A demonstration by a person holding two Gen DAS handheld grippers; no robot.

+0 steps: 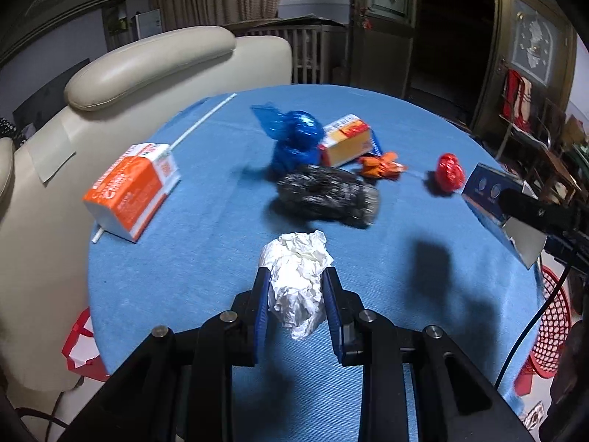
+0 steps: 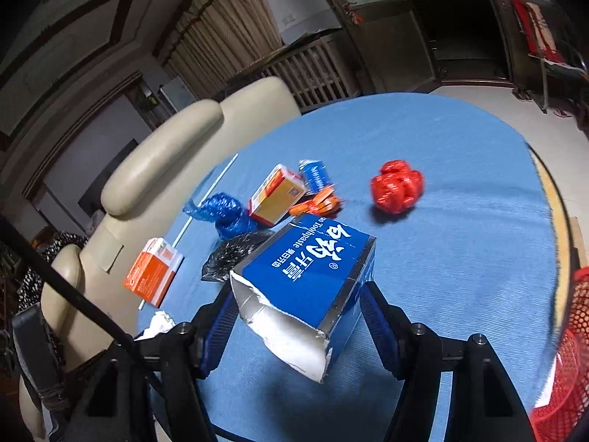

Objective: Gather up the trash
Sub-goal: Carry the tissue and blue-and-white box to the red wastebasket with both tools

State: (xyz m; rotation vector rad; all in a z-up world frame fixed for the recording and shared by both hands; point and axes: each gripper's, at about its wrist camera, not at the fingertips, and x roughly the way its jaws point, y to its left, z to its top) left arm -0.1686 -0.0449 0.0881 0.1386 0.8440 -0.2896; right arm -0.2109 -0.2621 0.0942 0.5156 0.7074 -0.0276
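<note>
The left claw [image 1: 296, 287] is clamped on a crumpled white paper wad [image 1: 296, 283], lifted clear of the round blue-clothed surface [image 1: 184, 276], presumably for carrying to a bin. The right claw [image 2: 298, 313] grips a torn blue toothpaste carton [image 2: 305, 280] across its sides. A red mesh basket [image 2: 567, 368] at four o'clock may be the bin, though it is blurred. A crumpled red plastic ball [image 2: 397, 186] waits at one o'clock.

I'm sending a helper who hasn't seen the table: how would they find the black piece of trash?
On the round blue-covered table, look to the cluster of litter in the middle. The crumpled black plastic bag lies at its near edge, in front of the blue bag. It is the only black, glittery wad there.
</note>
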